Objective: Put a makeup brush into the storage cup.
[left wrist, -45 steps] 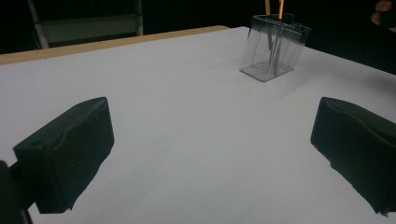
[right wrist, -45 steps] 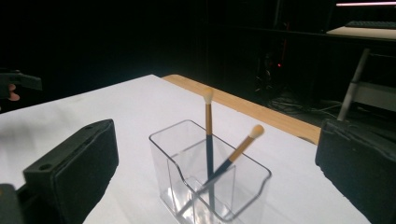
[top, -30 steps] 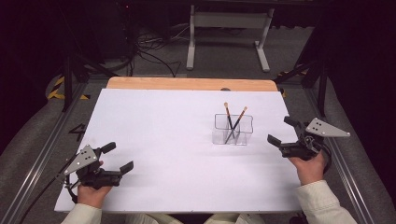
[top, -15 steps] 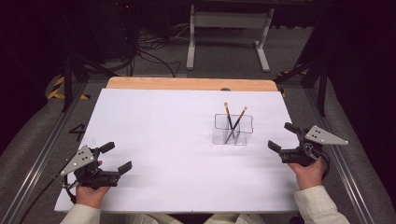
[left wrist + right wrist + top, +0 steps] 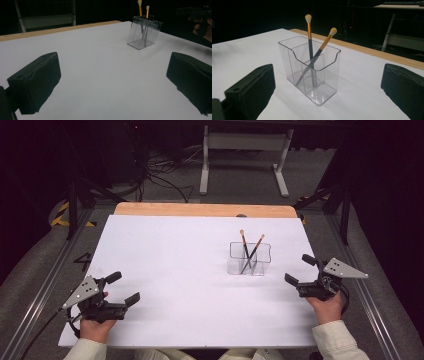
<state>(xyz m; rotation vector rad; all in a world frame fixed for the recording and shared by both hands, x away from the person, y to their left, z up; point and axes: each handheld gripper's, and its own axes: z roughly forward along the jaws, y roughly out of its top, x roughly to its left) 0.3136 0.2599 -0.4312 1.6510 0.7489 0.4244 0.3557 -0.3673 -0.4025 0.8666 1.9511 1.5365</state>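
Right of centre in the high view, a clear plastic compartment holder (image 5: 249,258) already contains two gold-handled makeup brushes (image 5: 248,251), crossed. Both brushes seem stowed; little remains. The right gripper (image 5: 301,271) and left gripper (image 5: 123,288) rest apart, jaws wide, empty.

Two brushes (image 5: 315,52) with gold ferrules, cream tips and dark grey handles in a clear holder (image 5: 312,75) on a white table (image 5: 175,260) (tan wood far edge).

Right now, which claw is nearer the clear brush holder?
Right. The right claw sits open just beside the brush holder, on its right. The left claw is open far across the table, near the front-left corner.
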